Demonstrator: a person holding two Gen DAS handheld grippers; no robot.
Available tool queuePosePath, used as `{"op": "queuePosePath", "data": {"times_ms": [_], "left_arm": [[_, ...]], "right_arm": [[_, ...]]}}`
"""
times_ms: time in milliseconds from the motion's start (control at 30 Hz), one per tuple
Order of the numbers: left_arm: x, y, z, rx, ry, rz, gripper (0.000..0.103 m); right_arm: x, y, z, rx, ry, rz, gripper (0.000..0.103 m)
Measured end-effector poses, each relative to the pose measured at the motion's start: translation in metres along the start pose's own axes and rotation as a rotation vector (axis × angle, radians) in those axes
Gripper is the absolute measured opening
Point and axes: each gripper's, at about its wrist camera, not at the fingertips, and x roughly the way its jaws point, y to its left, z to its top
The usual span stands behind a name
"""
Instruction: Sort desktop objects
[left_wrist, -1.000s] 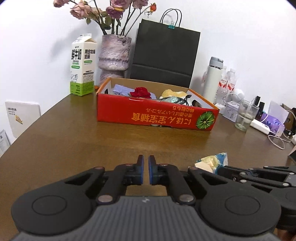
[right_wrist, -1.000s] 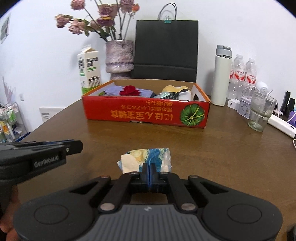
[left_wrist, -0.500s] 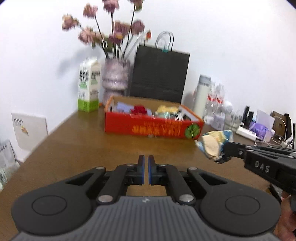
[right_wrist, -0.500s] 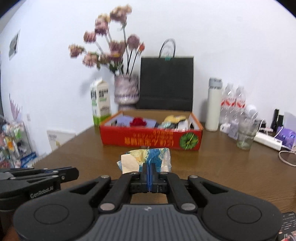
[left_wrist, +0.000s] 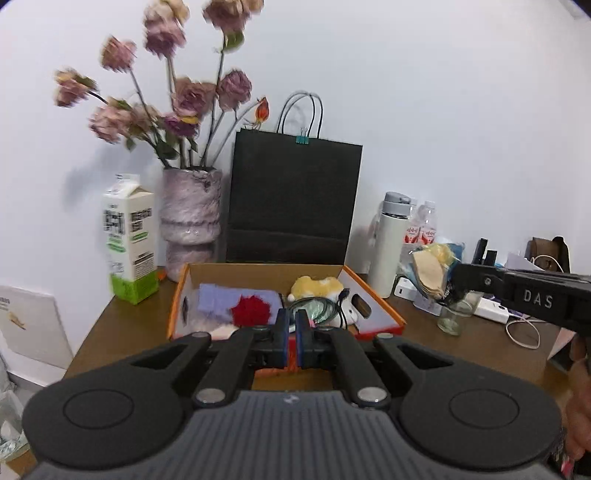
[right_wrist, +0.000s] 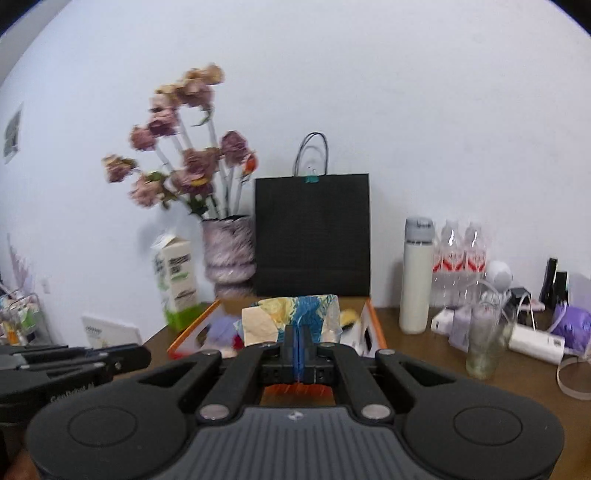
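My right gripper (right_wrist: 298, 332) is shut on a crumpled blue, yellow and tan packet (right_wrist: 291, 319), held up in the air in front of the orange cardboard box (right_wrist: 376, 328). From the left wrist view the same packet (left_wrist: 432, 271) hangs at the tip of the right gripper, to the right of the box (left_wrist: 373, 295). Inside the box lie a purple cloth, a red flower (left_wrist: 251, 309), a yellow plush toy (left_wrist: 316, 287) and a cable. My left gripper (left_wrist: 291, 328) is shut with nothing in it, above the box's near side.
Behind the box stand a milk carton (left_wrist: 129, 240), a vase of dried flowers (left_wrist: 191, 218) and a black paper bag (left_wrist: 291, 199). To the right are a white flask (left_wrist: 391, 243), water bottles (right_wrist: 458, 258), a glass (right_wrist: 485, 343), a power strip (right_wrist: 535, 341) and cables on the brown table (left_wrist: 480, 343).
Both grippers have risen from near the tabletop. The right one lifted the packet off the table and now holds it high by the box, whose inside now shows from above.
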Motion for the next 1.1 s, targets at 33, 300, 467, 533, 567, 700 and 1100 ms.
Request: {"op": "queuePosePath", "data": {"times_ms": [33,300,467,533,567,700,1100], "left_arm": [[0.014,0.005,0.010,-0.015,0.037,-0.030,0.005],[0.137,0.033,0.059,-0.115,0.296,-0.037,0.005],[0.209,0.049,0.045,-0.155,0.452,0.077,0.005],[0.226,0.049,0.035,-0.133,0.508,0.122,0.005],[0.232,0.048,0.030,-0.118,0.532,0.131,0.005],[0.245,0.047,0.016,-0.098,0.605,0.117,0.011],[0.179,0.043,0.052,-0.119,0.519,0.150,0.103]], "right_arm": [[0.016,-0.004,0.012,-0.003,0.012,0.002,0.000],[0.153,-0.038,0.067,0.007,0.265,-0.010,0.000],[0.245,-0.059,0.048,0.060,0.529,0.004,0.000],[0.272,-0.063,0.034,0.039,0.614,-0.032,0.000],[0.280,-0.064,0.027,0.037,0.647,-0.038,0.001],[0.308,-0.060,-0.003,-0.014,0.777,-0.044,0.005],[0.266,-0.055,0.045,0.055,0.709,-0.069,0.082]]}}
